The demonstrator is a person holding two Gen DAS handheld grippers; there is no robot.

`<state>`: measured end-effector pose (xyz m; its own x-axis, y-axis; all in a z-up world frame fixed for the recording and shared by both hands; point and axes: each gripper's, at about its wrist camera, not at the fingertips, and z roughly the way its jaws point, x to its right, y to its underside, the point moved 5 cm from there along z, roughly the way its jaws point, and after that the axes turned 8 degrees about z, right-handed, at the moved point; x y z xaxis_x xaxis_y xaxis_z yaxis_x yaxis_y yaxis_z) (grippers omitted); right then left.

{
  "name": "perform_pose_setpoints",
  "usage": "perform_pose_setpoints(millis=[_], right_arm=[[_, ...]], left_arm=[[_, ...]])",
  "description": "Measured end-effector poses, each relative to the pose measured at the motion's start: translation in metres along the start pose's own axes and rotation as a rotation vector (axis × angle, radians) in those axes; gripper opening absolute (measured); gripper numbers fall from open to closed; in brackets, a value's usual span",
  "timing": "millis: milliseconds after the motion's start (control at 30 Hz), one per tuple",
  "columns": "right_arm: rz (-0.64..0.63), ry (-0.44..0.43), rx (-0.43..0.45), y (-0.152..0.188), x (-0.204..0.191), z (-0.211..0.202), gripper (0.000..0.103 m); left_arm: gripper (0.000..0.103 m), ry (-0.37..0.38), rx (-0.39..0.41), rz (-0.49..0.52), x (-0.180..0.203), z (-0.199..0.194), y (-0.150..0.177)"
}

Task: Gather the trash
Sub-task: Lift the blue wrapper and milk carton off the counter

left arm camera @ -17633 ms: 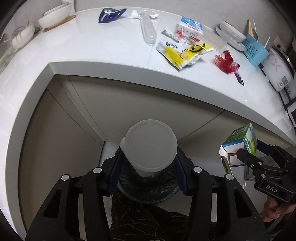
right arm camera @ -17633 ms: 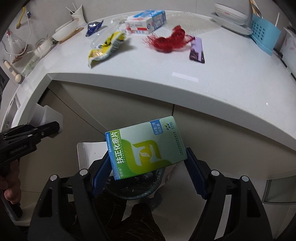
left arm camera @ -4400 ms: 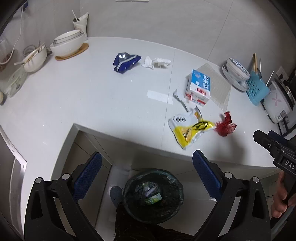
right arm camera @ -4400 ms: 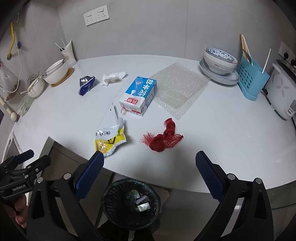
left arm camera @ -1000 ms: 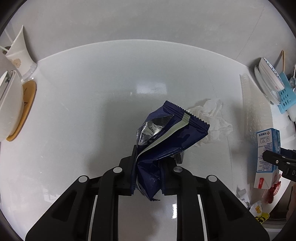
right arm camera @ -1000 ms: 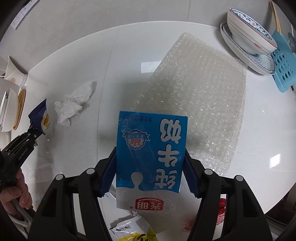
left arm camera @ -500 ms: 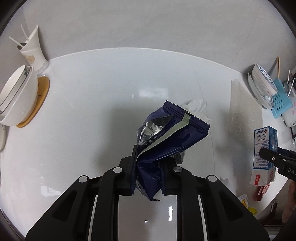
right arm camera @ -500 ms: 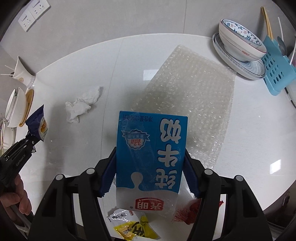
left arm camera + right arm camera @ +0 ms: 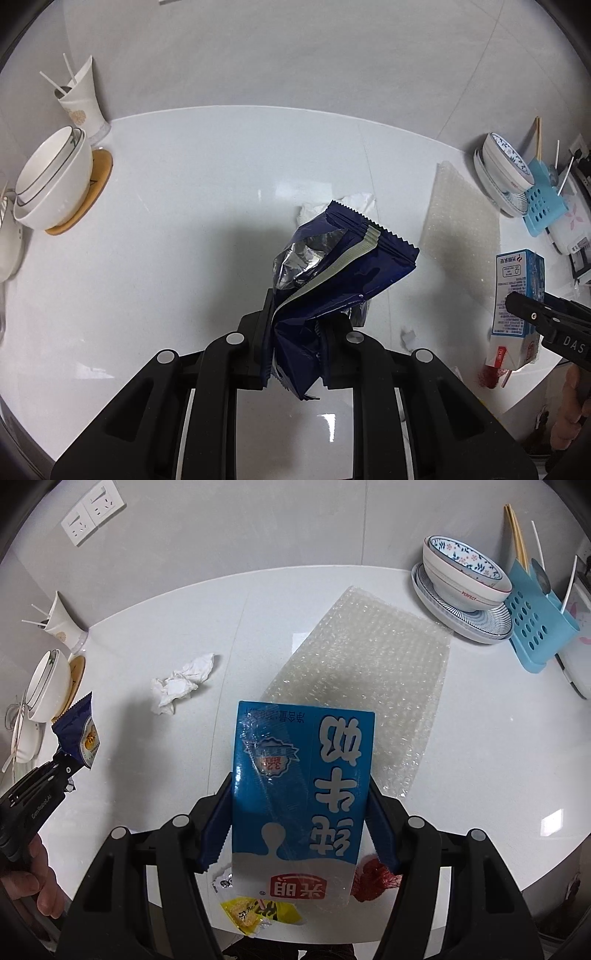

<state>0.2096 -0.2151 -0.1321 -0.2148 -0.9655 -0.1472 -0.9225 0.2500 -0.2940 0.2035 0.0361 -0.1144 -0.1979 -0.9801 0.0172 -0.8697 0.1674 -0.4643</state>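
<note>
You are now lifting both catches clear of the worktop (image 9: 147, 627): left gripper (image 9: 295, 332) pinching the blue wrapper (image 9: 332, 273), right gripper (image 9: 301, 812) clamping the milk carton (image 9: 301, 794), the bin run coming next.

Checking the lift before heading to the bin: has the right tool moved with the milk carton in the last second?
Yes. The right tool, shut on the milk carton, has pulled back and up: the bubble wrap looks smaller, more wall shows.

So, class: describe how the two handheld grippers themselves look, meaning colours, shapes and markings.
Both are black plastic frames with round silver bolts. The right gripper has ridged blue fingers; seen from the left camera, its side reads "DAS" in white. The left gripper has black fingers; from the right camera, faint lettering shows on its side. A bare hand grips it.
</note>
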Motion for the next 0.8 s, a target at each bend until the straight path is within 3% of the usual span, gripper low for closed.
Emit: perform_pose_setpoints(millis=[800], right_arm=[[-0.114,-0.035,0.112,0.043,0.020,-0.065,0.062]], left_arm=[[0.018,0.006,0.035,-0.058,0.048,-0.061,0.061]])
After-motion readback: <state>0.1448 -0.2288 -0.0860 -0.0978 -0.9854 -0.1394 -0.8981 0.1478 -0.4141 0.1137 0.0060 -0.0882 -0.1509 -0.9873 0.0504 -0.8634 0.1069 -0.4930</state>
